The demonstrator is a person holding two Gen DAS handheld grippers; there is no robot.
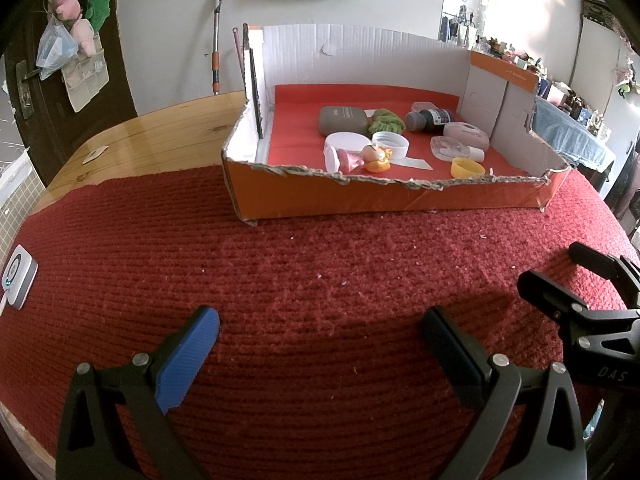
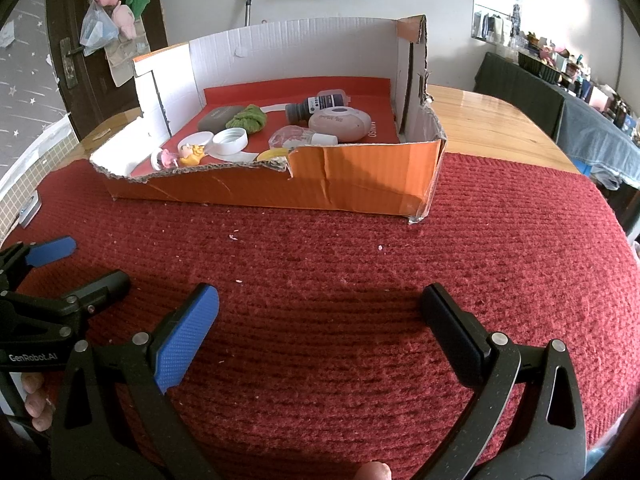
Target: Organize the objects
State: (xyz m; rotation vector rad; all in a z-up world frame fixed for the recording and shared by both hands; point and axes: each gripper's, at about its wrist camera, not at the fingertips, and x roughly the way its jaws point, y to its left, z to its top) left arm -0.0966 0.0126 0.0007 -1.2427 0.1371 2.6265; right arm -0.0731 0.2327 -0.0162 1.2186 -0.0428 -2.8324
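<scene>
An orange cardboard box with a torn front wall stands on the red mat. Inside it lie a grey pouch, a green knit piece, a dark bottle, a pink oval case, white lids, a small doll and a yellow cap. My left gripper is open and empty, low over the mat in front of the box. My right gripper is open and empty beside it; it also shows in the left wrist view.
The red mat covers a round wooden table. A small white device lies at the mat's left edge. A door with hanging bags is at the back left; a cluttered side table stands at the right.
</scene>
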